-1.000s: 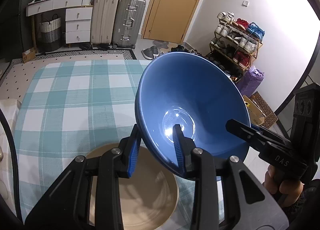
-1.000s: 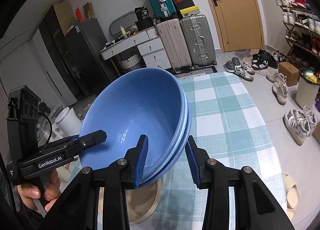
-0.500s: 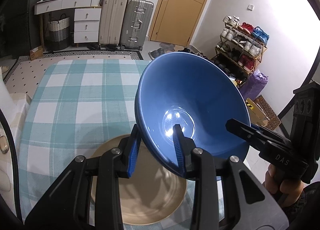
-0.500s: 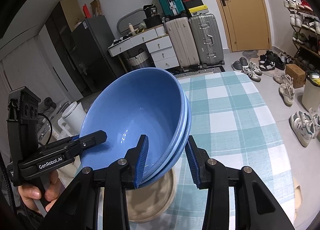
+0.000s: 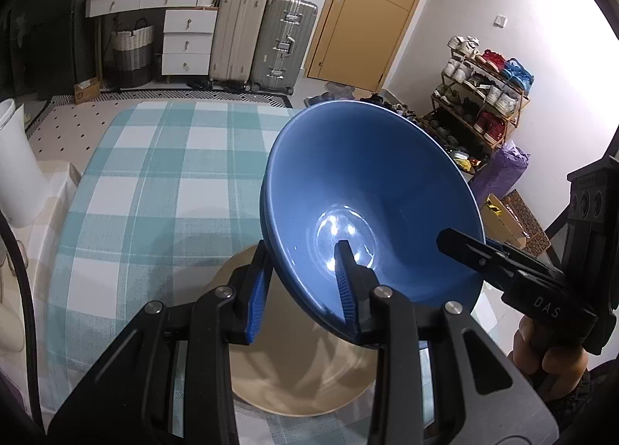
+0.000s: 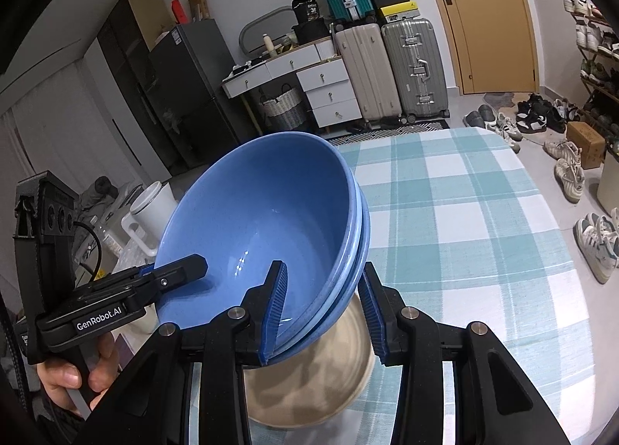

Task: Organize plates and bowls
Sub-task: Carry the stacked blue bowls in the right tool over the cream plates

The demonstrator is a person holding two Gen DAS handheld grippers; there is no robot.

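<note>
Stacked blue bowls (image 5: pixel 367 189) held tilted over a tan plate (image 5: pixel 309 375).
Left tongs (image 5: pixel 301 290) and right tongs (image 6: pixel 321 309) each clamp opposite rims; checked desk (image 5: pixel 154 174) lies bare beyond.

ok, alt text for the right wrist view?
Both hand-held grippers clamp the rim of stacked blue bowls, tilted above a beige plate on a teal checked tablecloth: right hand-held gripper in the foreground, left hand-held gripper at the far rim. Suitcases and a door stand behind.
</note>
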